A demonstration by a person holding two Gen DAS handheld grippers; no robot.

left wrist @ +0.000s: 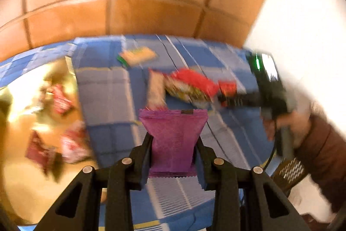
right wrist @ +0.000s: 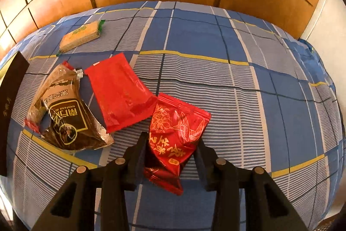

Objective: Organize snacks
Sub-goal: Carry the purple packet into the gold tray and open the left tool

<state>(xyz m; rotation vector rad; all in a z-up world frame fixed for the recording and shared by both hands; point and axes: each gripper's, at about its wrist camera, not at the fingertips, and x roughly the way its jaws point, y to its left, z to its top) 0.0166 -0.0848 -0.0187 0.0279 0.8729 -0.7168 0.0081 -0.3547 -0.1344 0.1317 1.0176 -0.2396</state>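
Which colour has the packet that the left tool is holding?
Purple; the packet shows best in the left wrist view, between the left tool fingers.

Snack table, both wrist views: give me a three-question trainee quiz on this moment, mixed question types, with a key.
1. True or false: the left gripper is clamped on a purple packet.
2. Which snack sits between the fingers of the right gripper? A) the wafer pack B) the red packet with gold drawings C) the brown bag
3. Name the snack lying farthest from the right gripper on the checked cloth.

Key: 1 true; 2 B; 3 the wafer pack.
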